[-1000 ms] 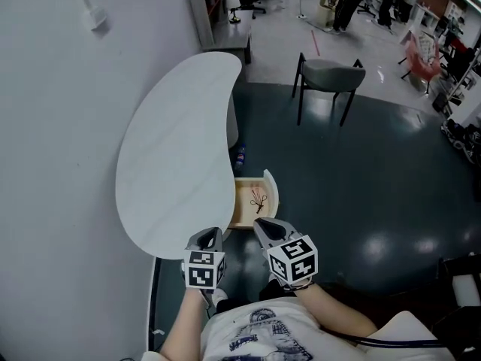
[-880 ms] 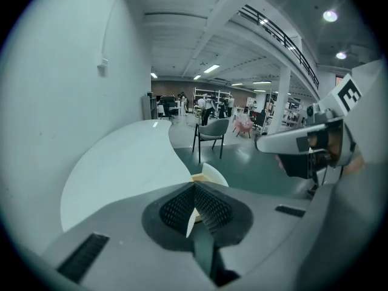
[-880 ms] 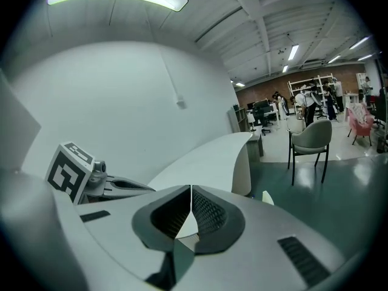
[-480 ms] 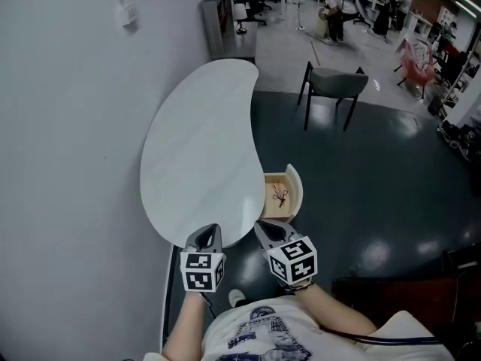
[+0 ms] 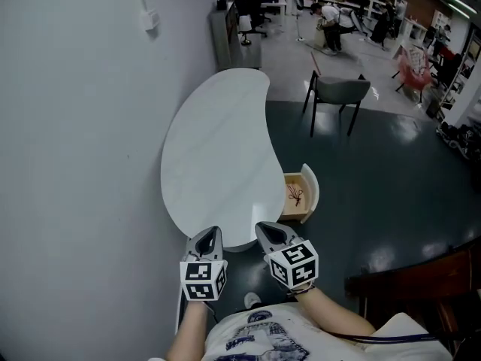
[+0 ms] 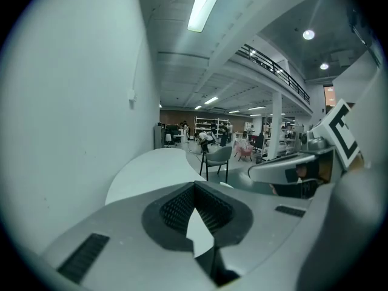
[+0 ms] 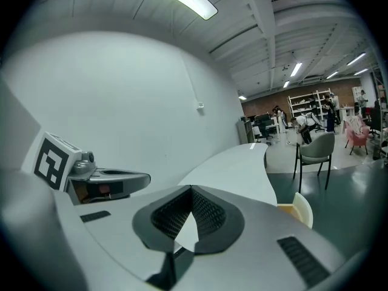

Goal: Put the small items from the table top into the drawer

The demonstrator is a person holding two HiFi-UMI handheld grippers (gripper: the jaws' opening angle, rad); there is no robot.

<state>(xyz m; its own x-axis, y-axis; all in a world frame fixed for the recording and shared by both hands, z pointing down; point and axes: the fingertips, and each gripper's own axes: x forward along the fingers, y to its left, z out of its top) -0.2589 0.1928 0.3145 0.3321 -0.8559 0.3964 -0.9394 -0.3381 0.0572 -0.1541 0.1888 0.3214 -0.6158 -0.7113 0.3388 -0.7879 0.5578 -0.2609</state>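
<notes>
The table top (image 5: 214, 149) is smooth, matt white. The drawer (image 5: 311, 191) shows pale bare wood inside. The floor (image 5: 376, 201) is dark and glossy. The left gripper (image 5: 213, 233) and right gripper (image 5: 264, 229) look like smooth grey plastic, with finely ribbed dark pads (image 6: 177, 208).

The kidney-shaped surface (image 5: 218, 149) at mid-frame is plain white, beside a pale grey-white wall (image 5: 75, 126) on the left. The floor (image 5: 391, 194) on the right is glossy dark teal, turning light grey towards the top. The drawer (image 5: 310, 192) has a cream front and pale wood inside, holding a dark reddish tangle (image 5: 294, 195). The chair (image 5: 340, 90) above is grey with black legs. At the bottom, the left hand-held gripper (image 5: 209, 235) and right hand-held gripper (image 5: 268, 230) are light grey with black-and-white square markers. Their pads (image 6: 179, 210) are black and cross-hatched.
</notes>
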